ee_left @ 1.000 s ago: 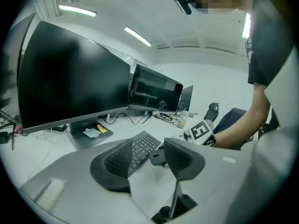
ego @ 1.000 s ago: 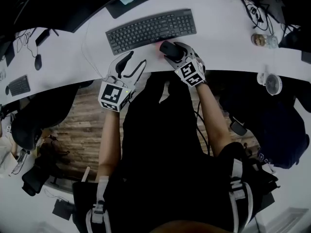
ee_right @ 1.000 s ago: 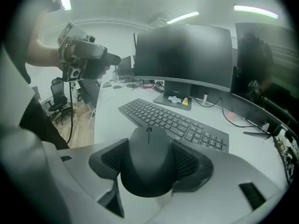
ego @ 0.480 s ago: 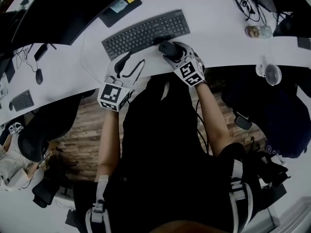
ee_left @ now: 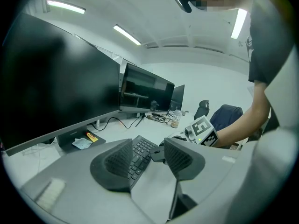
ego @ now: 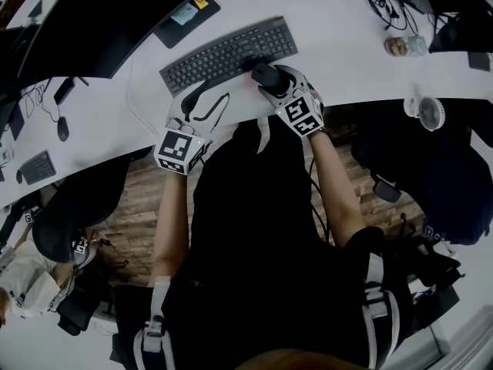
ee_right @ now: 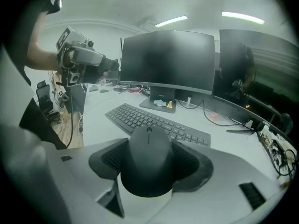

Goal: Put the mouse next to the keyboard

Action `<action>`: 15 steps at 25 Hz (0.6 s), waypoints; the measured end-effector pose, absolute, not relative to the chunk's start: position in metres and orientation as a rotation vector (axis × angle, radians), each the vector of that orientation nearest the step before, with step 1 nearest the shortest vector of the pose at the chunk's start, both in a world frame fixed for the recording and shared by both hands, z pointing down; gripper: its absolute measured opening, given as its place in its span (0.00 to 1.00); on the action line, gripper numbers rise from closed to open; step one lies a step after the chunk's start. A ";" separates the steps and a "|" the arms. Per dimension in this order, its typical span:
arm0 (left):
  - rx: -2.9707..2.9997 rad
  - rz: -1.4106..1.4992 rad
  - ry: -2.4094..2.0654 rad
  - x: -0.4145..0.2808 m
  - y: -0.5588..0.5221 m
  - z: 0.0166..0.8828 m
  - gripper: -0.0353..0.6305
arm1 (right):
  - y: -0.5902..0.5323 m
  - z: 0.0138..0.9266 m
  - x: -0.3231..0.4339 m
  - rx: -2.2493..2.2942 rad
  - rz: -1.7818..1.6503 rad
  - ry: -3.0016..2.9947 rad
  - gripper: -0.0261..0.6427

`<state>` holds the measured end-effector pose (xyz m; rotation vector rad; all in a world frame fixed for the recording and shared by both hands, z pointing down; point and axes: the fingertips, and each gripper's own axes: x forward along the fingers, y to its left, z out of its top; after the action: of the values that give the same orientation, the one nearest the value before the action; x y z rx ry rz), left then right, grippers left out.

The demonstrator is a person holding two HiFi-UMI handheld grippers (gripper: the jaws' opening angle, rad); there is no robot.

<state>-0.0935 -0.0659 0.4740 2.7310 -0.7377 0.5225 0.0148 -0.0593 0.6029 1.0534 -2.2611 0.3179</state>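
A black keyboard [ego: 227, 52] lies slantwise on the white desk [ego: 347, 60]. My right gripper [ego: 263, 72] is shut on the black mouse [ego: 266, 76], which sits at the keyboard's near edge, toward its right end. In the right gripper view the mouse [ee_right: 148, 160] fills the gap between both pads, with the keyboard [ee_right: 154, 120] just beyond it. My left gripper [ego: 209, 100] stands open and empty at the desk's front edge, left of the mouse. The left gripper view shows its jaws [ee_left: 148, 161] apart, with the keyboard [ee_left: 139, 154] visible between them.
Dark monitors line the back of the desk. A black stand base [ego: 183, 10] with stickers lies behind the keyboard. A small round fan [ego: 427, 114] and a jar [ego: 400, 46] sit to the right, near cables. A second mouse [ego: 62, 128] lies far left.
My right gripper has carried the mouse a little closer to the keyboard's near edge. The left gripper has drifted slightly and stays open.
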 end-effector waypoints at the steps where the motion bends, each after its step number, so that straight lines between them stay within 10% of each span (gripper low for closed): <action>1: 2.732 0.523 -0.740 -0.093 -0.067 0.474 0.37 | -0.060 0.603 0.015 1.055 0.318 -2.261 0.47; 15: 2.734 0.527 -0.742 -0.079 -0.071 0.471 0.37 | -0.067 0.602 0.034 1.053 0.306 -2.237 0.47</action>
<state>-0.0791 -0.0706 0.4714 2.7343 -0.7417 0.5269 0.0336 -0.0667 0.6015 1.0531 -2.2372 0.3057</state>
